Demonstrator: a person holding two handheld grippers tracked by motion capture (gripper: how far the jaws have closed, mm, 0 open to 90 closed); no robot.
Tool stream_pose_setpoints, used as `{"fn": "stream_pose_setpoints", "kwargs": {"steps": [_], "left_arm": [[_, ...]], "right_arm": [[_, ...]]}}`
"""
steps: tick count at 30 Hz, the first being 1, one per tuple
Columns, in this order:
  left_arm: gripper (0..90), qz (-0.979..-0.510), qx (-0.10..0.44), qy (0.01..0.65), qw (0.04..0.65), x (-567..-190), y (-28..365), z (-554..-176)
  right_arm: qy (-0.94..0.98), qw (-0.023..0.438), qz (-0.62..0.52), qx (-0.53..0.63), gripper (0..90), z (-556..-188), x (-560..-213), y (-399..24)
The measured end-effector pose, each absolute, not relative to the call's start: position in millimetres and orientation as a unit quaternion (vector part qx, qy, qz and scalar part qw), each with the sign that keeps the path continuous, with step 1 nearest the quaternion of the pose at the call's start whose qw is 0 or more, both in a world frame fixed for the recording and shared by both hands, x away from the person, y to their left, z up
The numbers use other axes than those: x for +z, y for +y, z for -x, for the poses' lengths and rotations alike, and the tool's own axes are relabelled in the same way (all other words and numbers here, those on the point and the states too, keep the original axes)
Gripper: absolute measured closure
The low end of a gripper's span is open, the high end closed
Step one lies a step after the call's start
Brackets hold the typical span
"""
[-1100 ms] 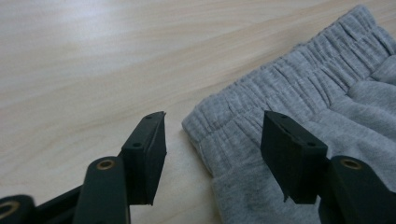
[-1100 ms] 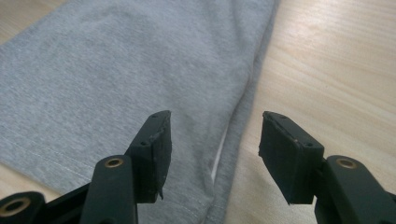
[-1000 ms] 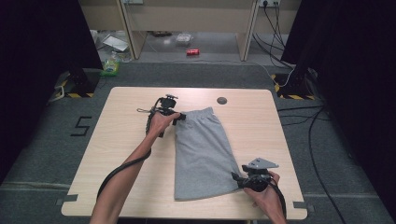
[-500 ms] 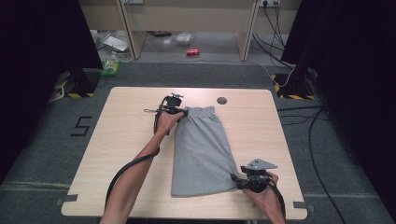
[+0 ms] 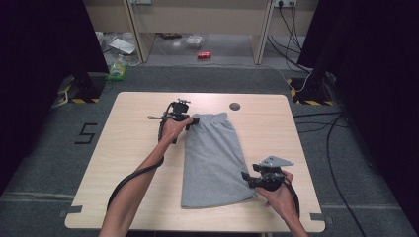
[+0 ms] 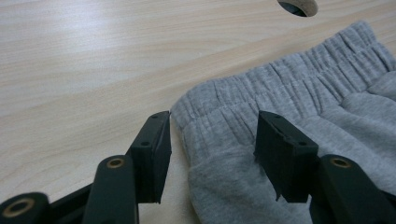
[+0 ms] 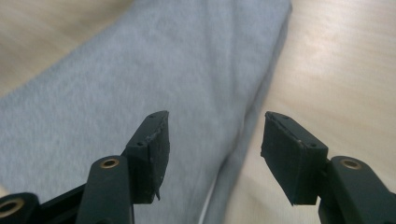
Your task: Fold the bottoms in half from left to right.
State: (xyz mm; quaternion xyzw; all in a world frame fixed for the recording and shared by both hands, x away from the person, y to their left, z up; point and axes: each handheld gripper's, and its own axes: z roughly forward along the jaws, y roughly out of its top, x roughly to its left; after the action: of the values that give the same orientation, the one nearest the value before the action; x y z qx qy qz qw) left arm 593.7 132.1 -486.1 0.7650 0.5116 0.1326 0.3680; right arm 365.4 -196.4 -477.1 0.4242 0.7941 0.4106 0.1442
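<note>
High view: nearest to the person, the right gripper (image 5: 250,179) is close to the near right corner of the table (image 5: 133,148), at the right side of the hem of the grey shorts (image 5: 212,163). In the right gripper view its jaws stand apart, above the edge of the cloth, and press nothing. The shorts lie flat and folded lengthwise in the middle of the table, with the hem toward the near edge and the elastic waistband (image 6: 280,88) toward the far edge. Farther away, the left gripper (image 5: 191,122) is at the left corner of the waistband. Its jaws have just been opening; in the left gripper view they stand apart with the corner of the waistband between them, not pinched. Beyond the waistband, near the far edge, is a round cable hole (image 5: 234,106).
</note>
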Motion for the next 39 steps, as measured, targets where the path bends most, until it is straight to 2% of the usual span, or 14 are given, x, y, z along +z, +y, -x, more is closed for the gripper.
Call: {"fn": "stream_pose_setpoints", "kwargs": {"steps": [12, 24, 39], "left_arm": [[42.8, -0.759, 0.128, 0.521, 0.368, -493, 136, -594], [43.2, -0.762, 0.13, 0.518, 0.367, -495, 135, -594], [43.2, -0.769, 0.128, 0.513, 0.36, -495, 135, -595]], "right_arm": [[0.788, 0.155, -0.424, 0.418, 42.1, -432, -465, -172], [0.783, 0.168, -0.431, 0.415, 42.6, -467, -461, -164], [0.781, 0.163, -0.44, 0.412, 42.3, -508, -466, -144]]}}
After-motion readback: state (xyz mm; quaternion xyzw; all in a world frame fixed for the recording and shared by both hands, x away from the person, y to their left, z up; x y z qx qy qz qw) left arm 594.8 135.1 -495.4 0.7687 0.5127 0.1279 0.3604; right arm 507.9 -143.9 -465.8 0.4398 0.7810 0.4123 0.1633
